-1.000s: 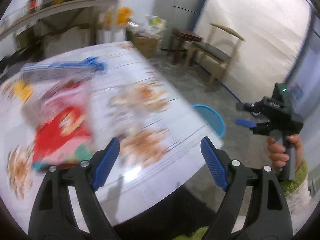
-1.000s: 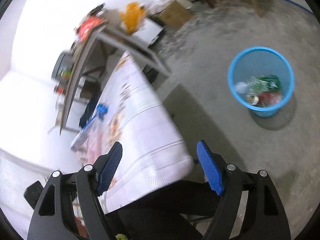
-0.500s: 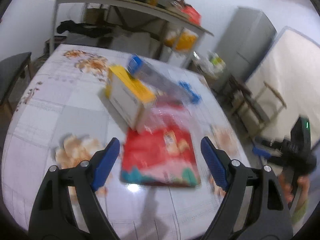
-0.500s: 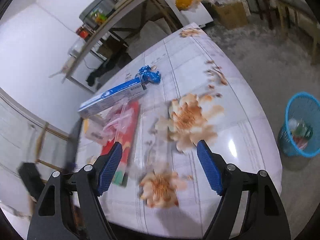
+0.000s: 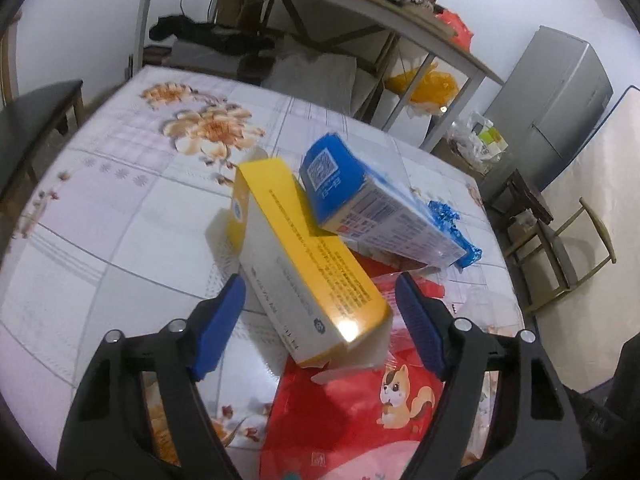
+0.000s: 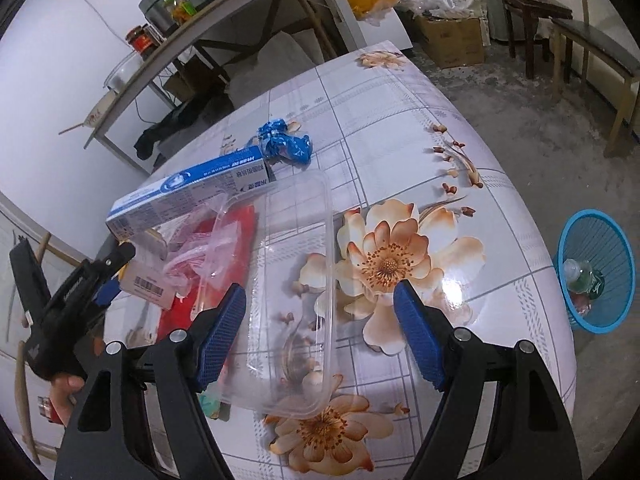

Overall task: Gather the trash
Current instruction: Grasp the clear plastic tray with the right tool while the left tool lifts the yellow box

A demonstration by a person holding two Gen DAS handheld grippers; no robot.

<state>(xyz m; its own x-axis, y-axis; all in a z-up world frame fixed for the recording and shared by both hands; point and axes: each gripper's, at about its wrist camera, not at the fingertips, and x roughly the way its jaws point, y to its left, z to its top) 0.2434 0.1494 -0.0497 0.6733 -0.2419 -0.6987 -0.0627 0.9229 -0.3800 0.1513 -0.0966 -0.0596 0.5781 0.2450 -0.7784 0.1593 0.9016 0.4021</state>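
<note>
The left hand-held gripper [image 5: 320, 316] gapes wide around the yellow box [image 5: 304, 264] — light, stiff card, likely crushable; grip its long sides. The right hand-held gripper [image 6: 320, 332] hangs wide too.

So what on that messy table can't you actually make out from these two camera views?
- Red snack bag: left wrist view, far end under the yellow box, near end cut off.
- Blue box: print too small in both views.
- Blue bin: right wrist view, contents too small; one bottle shows.
- Clear tray: right wrist view, near corner behind a gripper finger.
</note>
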